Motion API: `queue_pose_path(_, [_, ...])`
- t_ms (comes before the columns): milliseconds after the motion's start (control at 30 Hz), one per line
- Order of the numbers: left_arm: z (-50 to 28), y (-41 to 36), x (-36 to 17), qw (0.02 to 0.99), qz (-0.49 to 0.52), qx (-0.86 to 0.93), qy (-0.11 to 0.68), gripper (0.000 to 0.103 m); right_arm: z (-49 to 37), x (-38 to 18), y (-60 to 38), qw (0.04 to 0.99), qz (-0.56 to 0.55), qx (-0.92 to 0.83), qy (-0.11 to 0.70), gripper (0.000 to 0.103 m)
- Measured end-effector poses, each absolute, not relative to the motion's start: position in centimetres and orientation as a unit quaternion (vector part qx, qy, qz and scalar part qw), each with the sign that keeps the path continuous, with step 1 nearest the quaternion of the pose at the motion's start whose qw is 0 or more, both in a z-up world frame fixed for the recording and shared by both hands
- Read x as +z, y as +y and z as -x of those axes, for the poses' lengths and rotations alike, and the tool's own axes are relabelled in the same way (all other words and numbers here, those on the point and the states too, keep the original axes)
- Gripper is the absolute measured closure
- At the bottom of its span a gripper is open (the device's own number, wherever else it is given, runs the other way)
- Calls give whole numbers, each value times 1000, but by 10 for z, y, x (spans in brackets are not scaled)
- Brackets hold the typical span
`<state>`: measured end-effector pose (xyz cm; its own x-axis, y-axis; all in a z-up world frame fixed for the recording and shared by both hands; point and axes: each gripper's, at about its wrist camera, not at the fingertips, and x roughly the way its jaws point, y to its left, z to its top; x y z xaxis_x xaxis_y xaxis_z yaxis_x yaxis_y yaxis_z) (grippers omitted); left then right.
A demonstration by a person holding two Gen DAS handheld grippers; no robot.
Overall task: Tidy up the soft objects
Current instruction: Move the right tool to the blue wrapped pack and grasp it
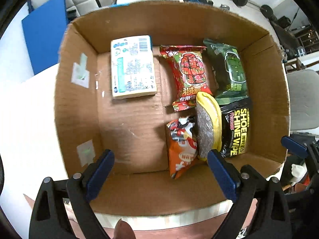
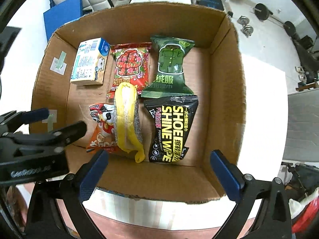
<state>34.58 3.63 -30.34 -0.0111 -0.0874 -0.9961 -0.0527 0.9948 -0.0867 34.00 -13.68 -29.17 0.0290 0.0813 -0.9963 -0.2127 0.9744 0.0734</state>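
An open cardboard box [image 1: 79, 103] sits on a white desk [image 1: 26, 119] and holds six soft items. The only fully legible English print is on the black pouch [image 2: 171, 131], which reads "SHOE SHINE WIPE" in yellow and white with "POWERFUL FORMULA" in small type; it lies toward the box's near right corner, its far end touching the green pouch [image 2: 171, 65] printed with a padded jacket and Chinese characters. Just left of the green one lies a red pouch [image 2: 130, 65] with a floral jacket drawing and yellow Chinese lettering. A white tissue pack [image 2: 88, 63] with blue trim, a barcode and fine print too small to read sits in the far left corner. A yellow scrubbing sponge [image 2: 127, 119] with a silvery mesh face stands on edge, resting against the near end of the red pouch and across an orange snack packet [image 2: 101, 133] with a cartoon cow and Chinese text. Pale tape patches mark the box's left wall.

The left gripper [image 1: 160, 177] hovers above the near wall with its blue-padded jaws spread wide, holding nothing. The right gripper [image 2: 159, 174] is likewise wide open and empty over the near edge. Its camera shows the left tool's black body with faint lettering I cannot read.
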Motion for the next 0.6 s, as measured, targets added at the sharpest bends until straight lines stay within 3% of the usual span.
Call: queue_pose_path(600, [-300, 33, -195, 778, 72, 18, 624, 7, -302, -215, -136, 776, 17, 108, 621, 0])
